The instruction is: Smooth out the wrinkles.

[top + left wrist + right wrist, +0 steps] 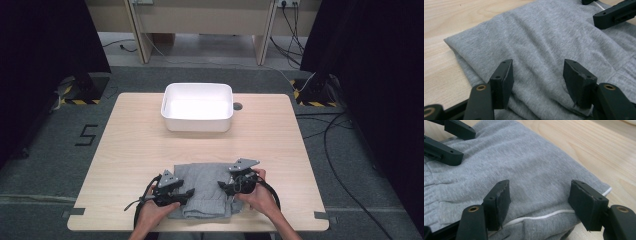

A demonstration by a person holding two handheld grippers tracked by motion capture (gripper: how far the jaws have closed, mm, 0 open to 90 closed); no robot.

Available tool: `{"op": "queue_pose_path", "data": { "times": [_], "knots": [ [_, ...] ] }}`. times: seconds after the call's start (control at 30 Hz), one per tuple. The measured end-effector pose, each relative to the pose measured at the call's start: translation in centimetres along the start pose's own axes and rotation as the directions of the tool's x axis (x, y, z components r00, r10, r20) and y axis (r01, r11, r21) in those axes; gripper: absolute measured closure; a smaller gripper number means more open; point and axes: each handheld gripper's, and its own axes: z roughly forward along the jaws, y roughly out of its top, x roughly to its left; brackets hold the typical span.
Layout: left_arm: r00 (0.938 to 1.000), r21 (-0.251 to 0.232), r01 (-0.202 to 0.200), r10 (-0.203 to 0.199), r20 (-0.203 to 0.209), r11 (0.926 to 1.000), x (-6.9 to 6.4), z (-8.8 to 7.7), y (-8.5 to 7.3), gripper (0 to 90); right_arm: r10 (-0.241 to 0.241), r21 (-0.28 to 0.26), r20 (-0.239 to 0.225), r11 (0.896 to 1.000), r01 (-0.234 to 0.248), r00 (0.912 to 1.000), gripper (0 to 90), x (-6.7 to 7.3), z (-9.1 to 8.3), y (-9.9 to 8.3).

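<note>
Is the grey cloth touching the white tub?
Apart. In the high view the grey cloth lies at the table's near edge, the white tub sits at the far side, and bare wood shows between them.

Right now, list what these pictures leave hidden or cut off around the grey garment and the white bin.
- Grey garment: high view, both grippers and the hands cover its side edges.
- Same garment: left gripper view, its near edge is cut off at the bottom, behind the fingers.
- White cord: right gripper view, both ends run behind the fingers.
- White bin: high view, glare washes out its floor.
</note>
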Motion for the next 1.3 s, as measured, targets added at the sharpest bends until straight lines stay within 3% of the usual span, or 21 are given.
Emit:
{"op": "queue_pose_path", "data": {
  "times": [0.07,0.23,0.53,0.83,1.1,1.3],
  "knots": [
    [0.9999,0.004,-0.016,0.016,-0.006,0.9999,-0.1,0.0,0.0,42.2,0.002,0.006,0.000,1.000,-0.002,1.0000,34.0,0.0,0.3,-0.1],
    [0.9999,0.002,-0.010,0.010,0.003,1.0000,0.3,-0.1,0.0,44.4,-0.010,0.013,0.001,1.000,0.010,0.9999,33.9,0.1,0.8,0.0],
    [0.9992,0.007,-0.022,0.023,-0.033,0.9997,2.1,0.0,0.4,45.6,-0.001,-0.003,-0.022,1.000,0.001,0.9998,33.8,-0.4,2.3,1.1],
    [0.9979,0.031,-0.004,0.006,-0.064,0.9995,5.2,0.0,1.4,45.1,0.006,-0.003,-0.042,1.000,-0.006,0.9991,33.6,-0.9,4.8,3.6],
    [0.9946,0.010,0.023,-0.022,-0.101,0.9997,8.0,-0.4,1.5,44.9,-0.004,-0.003,-0.027,1.000,0.004,0.9996,32.0,-0.6,7.3,5.9],
    [0.9909,0.029,0.038,-0.034,-0.130,0.9989,9.6,-0.5,1.9,44.0,-0.013,0.008,-0.017,1.000,0.014,0.9998,31.7,-0.3,8.9,7.6]
  ]
}}
